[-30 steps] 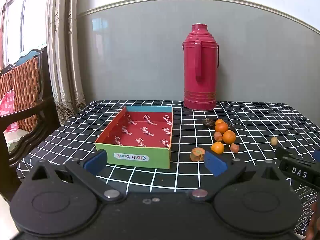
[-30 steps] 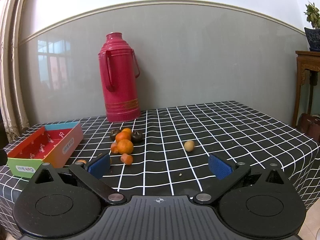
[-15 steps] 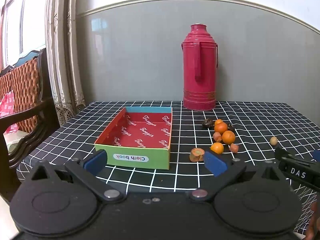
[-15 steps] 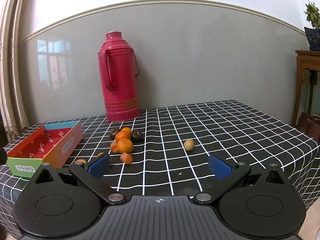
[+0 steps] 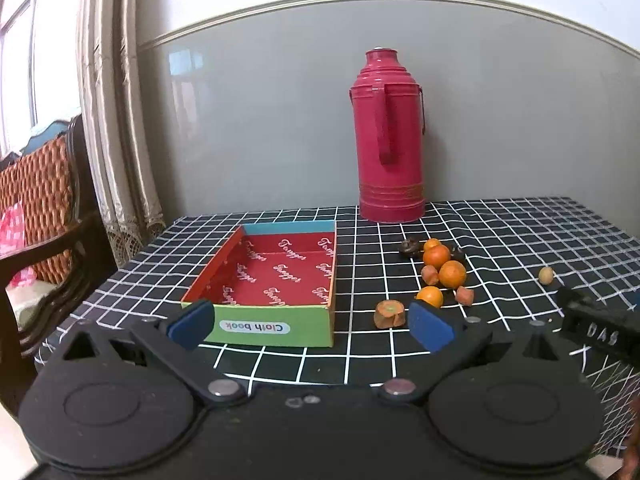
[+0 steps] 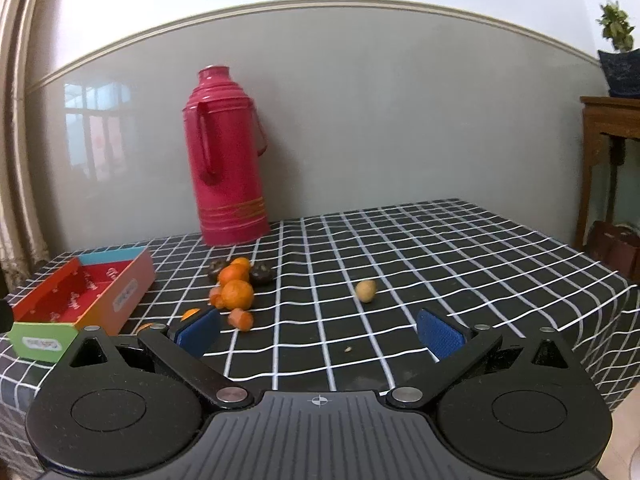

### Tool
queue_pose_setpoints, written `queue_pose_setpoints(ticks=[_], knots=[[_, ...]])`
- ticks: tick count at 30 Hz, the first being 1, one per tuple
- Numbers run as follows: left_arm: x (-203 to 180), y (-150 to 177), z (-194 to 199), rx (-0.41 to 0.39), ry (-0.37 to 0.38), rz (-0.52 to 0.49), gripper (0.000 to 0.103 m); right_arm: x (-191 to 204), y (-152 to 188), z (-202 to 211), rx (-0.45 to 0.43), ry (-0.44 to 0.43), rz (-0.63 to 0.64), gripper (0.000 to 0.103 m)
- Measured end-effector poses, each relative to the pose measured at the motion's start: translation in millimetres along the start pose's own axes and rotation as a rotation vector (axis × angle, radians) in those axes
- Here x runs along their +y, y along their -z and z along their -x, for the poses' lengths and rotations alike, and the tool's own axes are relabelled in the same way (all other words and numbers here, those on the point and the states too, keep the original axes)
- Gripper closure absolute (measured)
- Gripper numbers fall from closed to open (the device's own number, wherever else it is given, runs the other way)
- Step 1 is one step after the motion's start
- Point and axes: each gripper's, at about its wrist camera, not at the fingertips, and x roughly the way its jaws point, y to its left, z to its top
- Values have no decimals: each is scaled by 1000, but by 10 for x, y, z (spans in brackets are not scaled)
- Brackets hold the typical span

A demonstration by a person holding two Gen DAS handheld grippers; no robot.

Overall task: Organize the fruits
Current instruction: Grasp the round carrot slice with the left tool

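A shallow box with a red inside and green front stands empty on the checked tablecloth; it also shows in the right wrist view. Right of it lies a cluster of small fruits: oranges, dark fruits, small reddish pieces and a cut brown piece. A small tan fruit lies apart to the right. My left gripper is open and empty, near the box front. My right gripper is open and empty, near the table's front edge.
A tall red thermos stands at the back against the grey wall. A wooden chair stands left of the table. A wooden side table stands to the right. The right gripper's body shows at the left view's right edge.
Both grippers have shifted slightly; the views tilt a little. Nothing on the table has moved and both grippers stay open.
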Motion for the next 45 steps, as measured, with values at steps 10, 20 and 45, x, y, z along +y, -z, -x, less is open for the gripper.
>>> queue_pose_setpoints(ticks=[10,20,45], knots=[[-397,127,-252,-42,38,-116,6,-172,-68,92,-92,116,-50,0],[-734,189,-891,41,135,-227,27,-415,-123,113,-125,177,-130,0],[-719,337,-1556,128,130,-165,76,-369,-123,-83,-84,149,-148,0]])
